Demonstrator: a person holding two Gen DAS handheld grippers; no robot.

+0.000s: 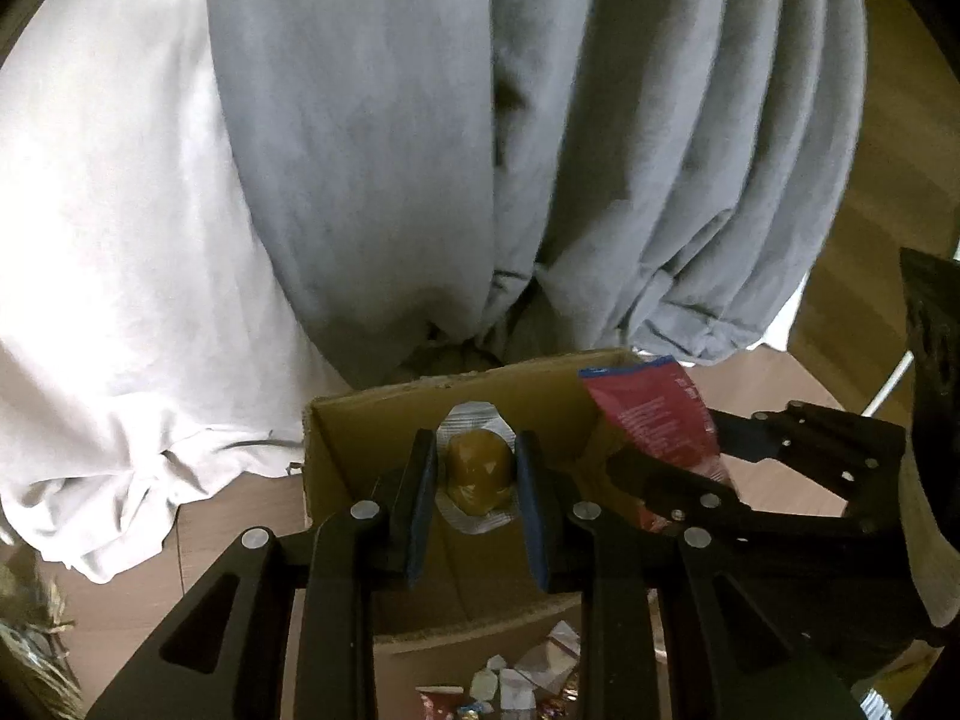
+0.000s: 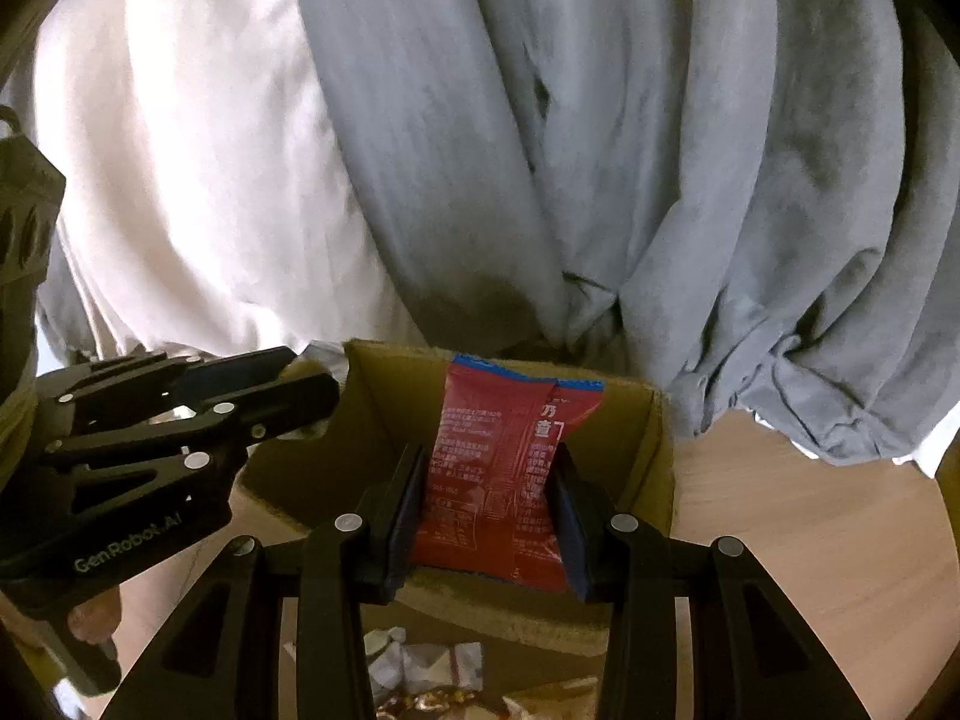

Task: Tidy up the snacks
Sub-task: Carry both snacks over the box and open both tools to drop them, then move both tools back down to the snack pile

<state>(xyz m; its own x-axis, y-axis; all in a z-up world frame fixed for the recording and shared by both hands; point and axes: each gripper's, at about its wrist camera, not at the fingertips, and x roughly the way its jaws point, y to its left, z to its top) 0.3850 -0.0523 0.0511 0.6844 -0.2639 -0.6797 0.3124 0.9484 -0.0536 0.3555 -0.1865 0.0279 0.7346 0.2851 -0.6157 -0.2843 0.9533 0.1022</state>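
Observation:
My left gripper (image 1: pixel 477 450) is shut on a small brown jelly cup (image 1: pixel 479 471) with a silver foil rim. It holds the cup over an open cardboard box (image 1: pixel 336 450). My right gripper (image 2: pixel 489 462) is shut on a red snack packet (image 2: pixel 492 468) with white print and a blue top edge, upright over the same box (image 2: pixel 657 456). In the left wrist view the right gripper (image 1: pixel 663 447) and its packet (image 1: pixel 654 414) sit at the right. In the right wrist view the left gripper (image 2: pixel 309 375) comes in from the left, with only a bit of foil (image 2: pixel 321 354) showing.
Grey cloth (image 1: pixel 540 150) and white cloth (image 1: pixel 108 270) hang close behind the box. The box stands on a wooden table (image 2: pixel 810 540). Several loose wrapped snacks (image 1: pixel 510 684) lie below the grippers, as do wrapped snacks (image 2: pixel 420 666) in the right wrist view. A hand (image 2: pixel 90 618) grips the left handle.

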